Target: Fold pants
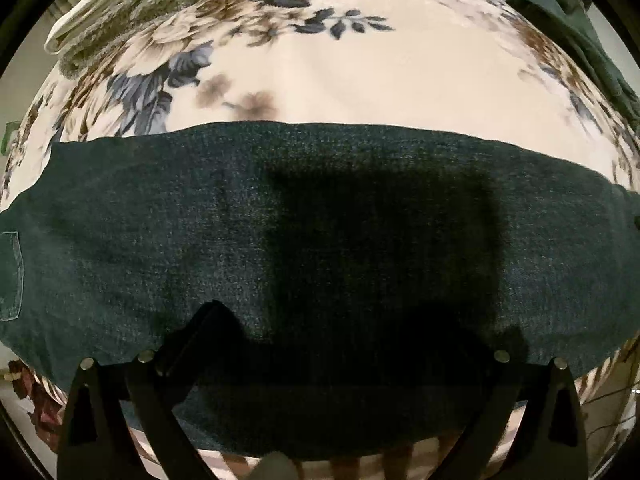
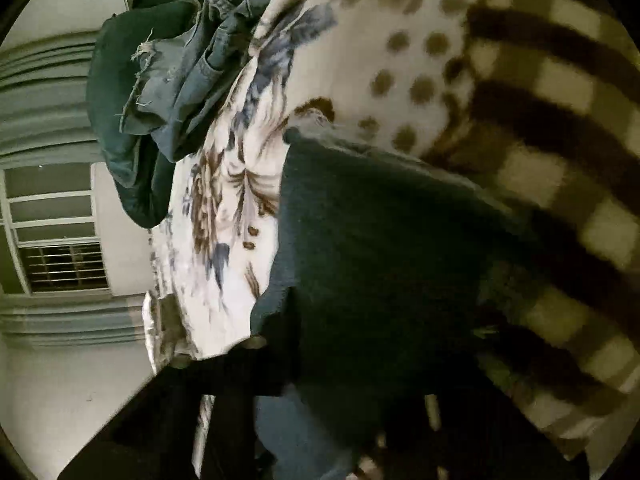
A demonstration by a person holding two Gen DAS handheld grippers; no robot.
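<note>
You've got the dark denim jeans (image 1: pixel 320 216) lying flat in a long band across the floral bedspread (image 1: pixel 360 76), your left gripper (image 1: pixel 320 360) spread wide over their near edge, your right gripper (image 2: pixel 224 360) too blurred to call, and that heavy, floppy denim looks best pinched at a doubled edge.

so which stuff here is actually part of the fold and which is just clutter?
Part of the job:
- dark pants, laid flat across the bed
- left gripper, open, over the pants' near edge
- right gripper, at the pants' edge; grip unclear

Lying about:
- floral blanket underneath
- pile of denim clothes
- folded towels
- dark garment at the far corner
</note>
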